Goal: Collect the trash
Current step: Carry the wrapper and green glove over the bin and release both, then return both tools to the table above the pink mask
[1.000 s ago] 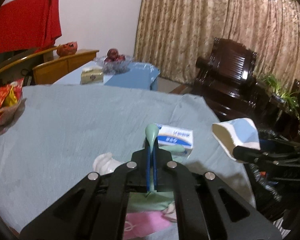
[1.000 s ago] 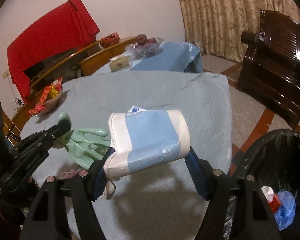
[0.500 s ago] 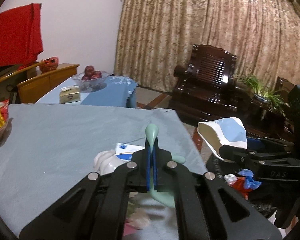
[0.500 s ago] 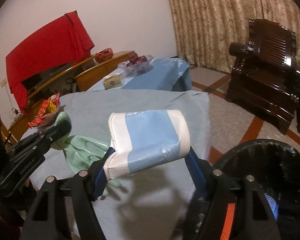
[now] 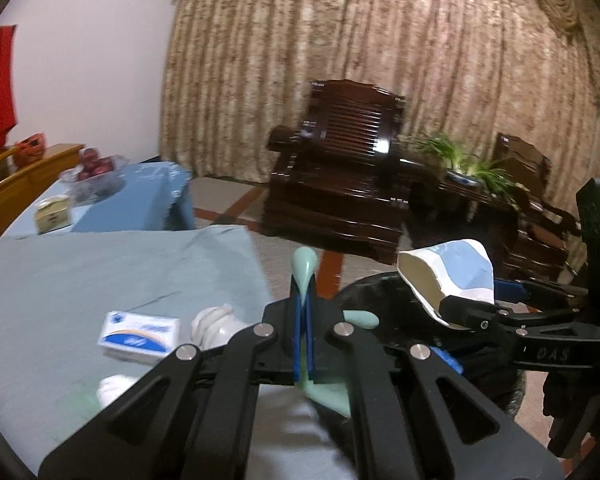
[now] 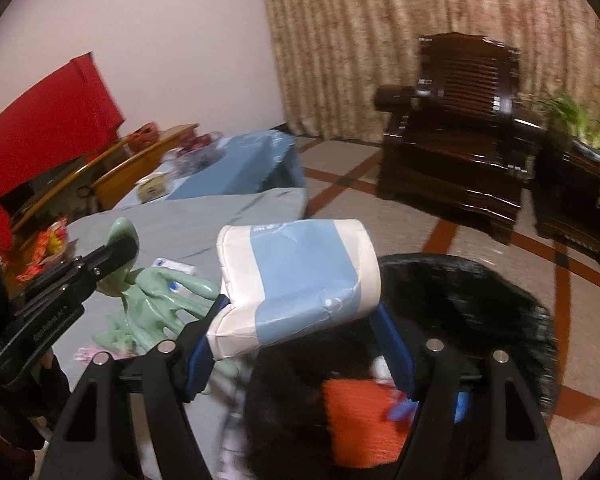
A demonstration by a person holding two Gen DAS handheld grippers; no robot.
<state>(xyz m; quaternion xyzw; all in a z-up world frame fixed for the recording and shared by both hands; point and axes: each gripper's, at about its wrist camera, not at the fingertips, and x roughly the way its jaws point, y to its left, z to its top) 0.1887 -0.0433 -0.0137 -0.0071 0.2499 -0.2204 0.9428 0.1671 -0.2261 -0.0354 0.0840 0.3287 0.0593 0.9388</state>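
Over the black-lined bin now hangs the blue-and-white packet, clamped between the right gripper jaws; a second ago it hung over the table. The left gripper, pinched tight on the green glove, has swung along, so both look ready to drop

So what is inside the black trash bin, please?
In the black trash bin, an orange item and blue and white scraps show. The white and blue package and right hand-held gripper cover the rest.
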